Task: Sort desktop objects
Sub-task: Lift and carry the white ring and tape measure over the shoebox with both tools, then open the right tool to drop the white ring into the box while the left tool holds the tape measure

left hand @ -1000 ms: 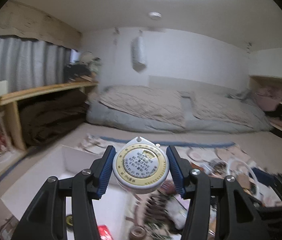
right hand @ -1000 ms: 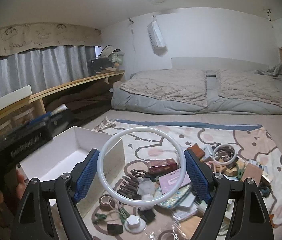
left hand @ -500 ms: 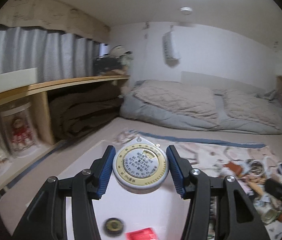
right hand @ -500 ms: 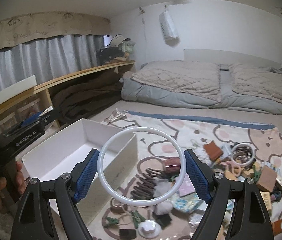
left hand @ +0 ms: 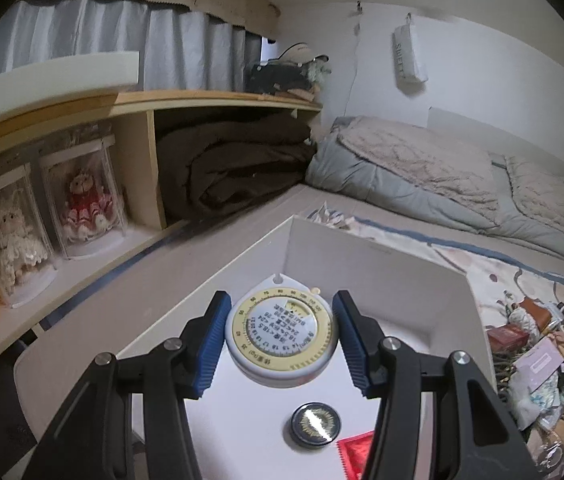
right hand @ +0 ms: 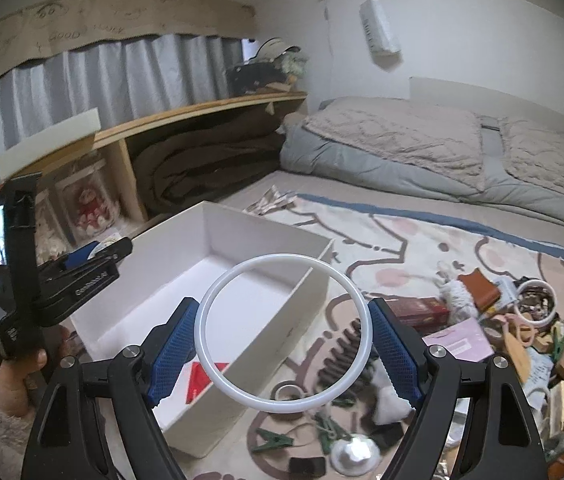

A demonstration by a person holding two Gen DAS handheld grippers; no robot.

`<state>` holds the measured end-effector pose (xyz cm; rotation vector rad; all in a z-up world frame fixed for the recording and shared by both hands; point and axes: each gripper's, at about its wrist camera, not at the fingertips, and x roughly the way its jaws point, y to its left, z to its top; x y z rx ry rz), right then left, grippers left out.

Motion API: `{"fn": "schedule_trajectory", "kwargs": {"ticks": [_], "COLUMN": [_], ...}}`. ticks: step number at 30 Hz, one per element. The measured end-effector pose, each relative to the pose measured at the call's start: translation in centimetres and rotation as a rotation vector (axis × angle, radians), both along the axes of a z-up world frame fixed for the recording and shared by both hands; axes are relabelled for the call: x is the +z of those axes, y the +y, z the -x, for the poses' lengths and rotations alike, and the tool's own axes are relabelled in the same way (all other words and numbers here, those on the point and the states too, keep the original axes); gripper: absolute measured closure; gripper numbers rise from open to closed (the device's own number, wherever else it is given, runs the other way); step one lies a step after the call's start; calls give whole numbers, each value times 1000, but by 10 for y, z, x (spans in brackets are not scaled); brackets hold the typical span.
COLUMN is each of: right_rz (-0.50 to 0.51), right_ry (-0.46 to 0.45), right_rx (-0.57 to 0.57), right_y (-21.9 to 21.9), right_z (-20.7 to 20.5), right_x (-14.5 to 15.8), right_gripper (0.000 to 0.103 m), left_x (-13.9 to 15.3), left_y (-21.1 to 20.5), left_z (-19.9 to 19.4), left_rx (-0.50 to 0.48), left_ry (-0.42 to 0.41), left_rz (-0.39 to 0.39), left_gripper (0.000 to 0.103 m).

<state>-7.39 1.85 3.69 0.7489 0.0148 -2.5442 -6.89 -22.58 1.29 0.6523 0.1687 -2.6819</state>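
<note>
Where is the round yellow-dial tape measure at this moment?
In the left wrist view, the tape measure sits clamped between the left gripper pads, held over the open white box, above a dark round tin lying inside.

Your left gripper (left hand: 281,342) and right gripper (right hand: 283,336) match: black angular frames, silver screw heads at the joints, and jaws faced with ribbed blue pads. From the right wrist view, your left gripper's black body bears white lettering and a small lit screen. Your left hand (right hand: 18,372) wears a fuzzy pale-pink sleeve (right hand: 0,428).
</note>
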Motion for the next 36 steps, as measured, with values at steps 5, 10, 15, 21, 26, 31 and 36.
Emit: {"fn": "schedule_trajectory", "kwargs": {"ticks": [5, 10, 15, 21, 26, 31, 36], "right_rz": [-10, -16, -27, -36, -72, -141, -211], "right_ry": [-34, -72, -94, -144, -199, -253, -241], "right_rx": [39, 73, 95, 110, 116, 128, 138], "right_y": [-20, -38, -53, -66, -78, -92, -106], "right_z": [4, 10, 16, 30, 48, 62, 67], "right_x": [-5, -8, -10, -17, -28, -45, -52], "right_gripper": [18, 18, 18, 18, 18, 18, 18], "left_x": [-8, -14, -20, -21, -21, -20, -20], "left_y": [-6, -13, -17, -19, -19, -20, -20], "left_z": [4, 7, 9, 8, 8, 7, 6], "left_rx": [-4, -3, -6, -18, -24, -25, -22], "left_ry": [-23, -41, -53, -48, -45, -39, -37], "left_rz": [-17, -32, -46, -60, -63, -66, -69], "left_gripper": [50, 50, 50, 50, 50, 50, 50]}}
